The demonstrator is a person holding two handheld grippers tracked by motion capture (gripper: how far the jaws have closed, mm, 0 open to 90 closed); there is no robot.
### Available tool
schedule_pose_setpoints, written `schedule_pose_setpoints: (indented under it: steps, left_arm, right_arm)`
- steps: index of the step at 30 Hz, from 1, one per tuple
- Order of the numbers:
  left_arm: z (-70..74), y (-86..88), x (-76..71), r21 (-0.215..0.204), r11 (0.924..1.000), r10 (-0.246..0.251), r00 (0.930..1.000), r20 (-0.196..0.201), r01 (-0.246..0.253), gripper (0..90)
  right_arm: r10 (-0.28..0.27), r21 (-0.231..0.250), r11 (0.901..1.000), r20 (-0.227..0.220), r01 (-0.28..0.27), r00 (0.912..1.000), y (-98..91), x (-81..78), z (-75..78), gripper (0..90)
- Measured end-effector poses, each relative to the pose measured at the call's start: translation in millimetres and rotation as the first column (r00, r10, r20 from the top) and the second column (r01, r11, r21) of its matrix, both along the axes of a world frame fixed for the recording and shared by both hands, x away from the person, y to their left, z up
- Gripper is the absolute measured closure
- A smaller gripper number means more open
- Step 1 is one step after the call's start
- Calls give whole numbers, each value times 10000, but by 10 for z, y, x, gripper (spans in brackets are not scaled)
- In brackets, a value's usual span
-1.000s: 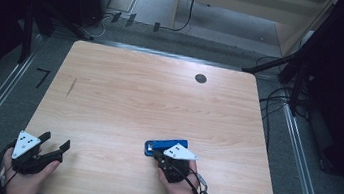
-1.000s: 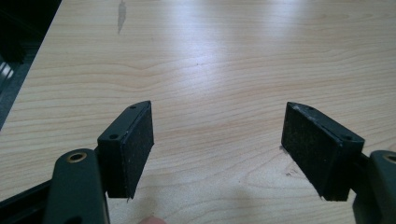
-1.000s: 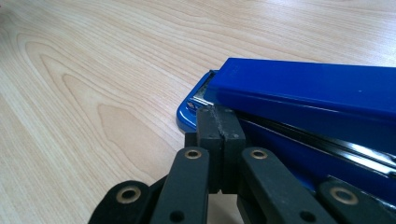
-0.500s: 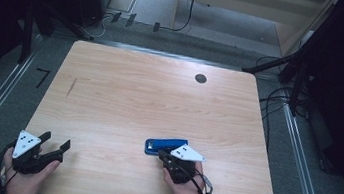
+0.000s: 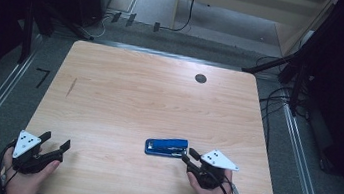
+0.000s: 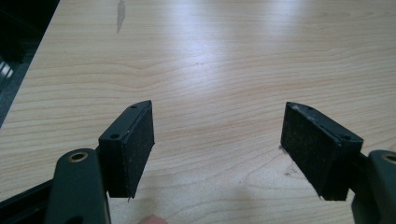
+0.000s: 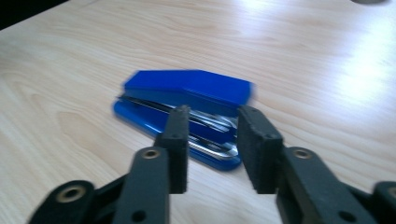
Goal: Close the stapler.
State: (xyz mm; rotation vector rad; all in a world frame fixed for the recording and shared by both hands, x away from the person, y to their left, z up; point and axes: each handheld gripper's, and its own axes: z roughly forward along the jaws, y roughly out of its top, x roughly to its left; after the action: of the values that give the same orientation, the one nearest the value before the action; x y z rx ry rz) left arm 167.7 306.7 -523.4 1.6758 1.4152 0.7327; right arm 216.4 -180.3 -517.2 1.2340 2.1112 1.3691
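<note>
- Blue stapler lies flat on the wooden surface, near the front edge and right of centre, long side running across the surface
- In the right tool view the stapler rests closed, silver metal showing between its blue top and blue base
- Right tool sits just beside the stapler's right end, apart from it; its jaws have just been opening and now stand at a narrow gap with nothing between them
- In its own view the right tool points at the stapler's near end, pads clear of it
- Left tool is held at the front left corner of the surface, well apart from the stapler
- In its own view the left tool has its jaws spread wide over bare wood, gripping nothing
- Dark round disc sits toward the far right of the surface, well apart from everything else
</note>
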Motion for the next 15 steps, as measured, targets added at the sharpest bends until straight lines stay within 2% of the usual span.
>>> schedule_pose_setpoints:
  steps: [3, 5, 8, 12, 15]
  left_arm:
    - [0, -1, 0, 24, 10000, -13, 10000, -13, 13, 263]
    - [1, -5, 0, 47, 10000, -12, 10000, -24, 12, 261]
    - [0, -8, 1, 59, 10000, -8, 10000, -17, 8, 259]
    - [0, -9, 2, 75, 10000, 6, 10000, -29, -5, 258]
    - [0, -9, 3, 77, 10000, 9, 10000, -29, -9, 259]
  right_arm:
    - [-392, 173, 9991, -280, 397, 9988, -171, -3, -4, 646]
    - [-633, 187, 9978, -308, 639, 9975, -272, -14, 1, 635]
    - [-987, 207, 9949, -237, 992, 9948, -415, -24, 12, 615]
    - [-1400, 45, 9902, 162, 1399, 9900, -603, -24, 4, 562]
    - [-1723, 184, 9848, -145, 1725, 9849, -736, -33, -6, 569]
